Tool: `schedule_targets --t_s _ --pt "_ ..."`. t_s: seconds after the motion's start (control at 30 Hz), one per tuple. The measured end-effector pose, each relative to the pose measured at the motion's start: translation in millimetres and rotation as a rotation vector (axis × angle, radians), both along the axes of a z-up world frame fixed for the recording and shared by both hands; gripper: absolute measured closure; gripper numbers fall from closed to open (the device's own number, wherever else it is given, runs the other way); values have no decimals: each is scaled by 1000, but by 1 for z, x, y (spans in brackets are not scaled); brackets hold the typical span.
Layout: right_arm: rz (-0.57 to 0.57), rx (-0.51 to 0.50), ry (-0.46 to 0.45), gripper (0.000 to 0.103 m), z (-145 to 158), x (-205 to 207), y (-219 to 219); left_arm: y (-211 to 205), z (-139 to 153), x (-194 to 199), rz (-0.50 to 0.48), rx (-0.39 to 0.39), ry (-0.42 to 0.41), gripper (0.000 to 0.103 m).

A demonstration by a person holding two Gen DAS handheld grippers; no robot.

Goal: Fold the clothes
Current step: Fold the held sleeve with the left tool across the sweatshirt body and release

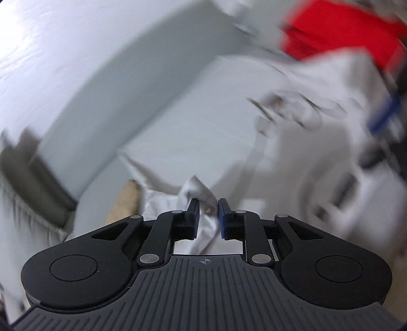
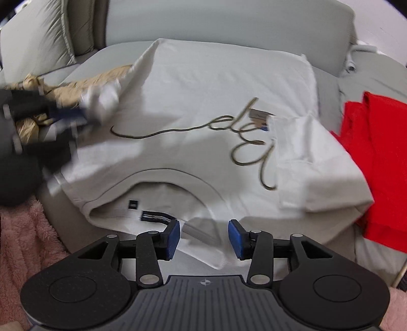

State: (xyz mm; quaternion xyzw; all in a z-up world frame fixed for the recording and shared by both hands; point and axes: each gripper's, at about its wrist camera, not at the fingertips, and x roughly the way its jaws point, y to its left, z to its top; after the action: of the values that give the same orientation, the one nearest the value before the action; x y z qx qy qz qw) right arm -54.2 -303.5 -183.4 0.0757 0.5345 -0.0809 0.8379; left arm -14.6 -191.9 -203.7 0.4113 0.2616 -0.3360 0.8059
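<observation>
A white T-shirt with dark script lettering lies spread front-up on a grey sofa seat, collar toward me, its right sleeve folded in over the chest. My right gripper hangs open just above the collar edge, with cloth below the pads and nothing pinched. My left gripper is blurred at the shirt's left sleeve. In the left wrist view the left gripper has its pads a little apart, and a bunched fold of the white shirt lies between them without being pressed.
A red garment lies to the right of the shirt, also seen as a red garment in the left wrist view. Beige cloth sits under the left sleeve. Pink fleece is near left. A grey cushion and the backrest stand behind.
</observation>
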Motion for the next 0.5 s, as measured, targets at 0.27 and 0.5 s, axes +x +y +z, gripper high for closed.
schedule_targets --t_s 0.27,0.5 --pt "-37 29 -40 58 4 -10 -11 54 31 56 387 -313 183 57" --pt "-34 40 -42 58 -2 -6 -10 84 28 125 665 -493 322 57"
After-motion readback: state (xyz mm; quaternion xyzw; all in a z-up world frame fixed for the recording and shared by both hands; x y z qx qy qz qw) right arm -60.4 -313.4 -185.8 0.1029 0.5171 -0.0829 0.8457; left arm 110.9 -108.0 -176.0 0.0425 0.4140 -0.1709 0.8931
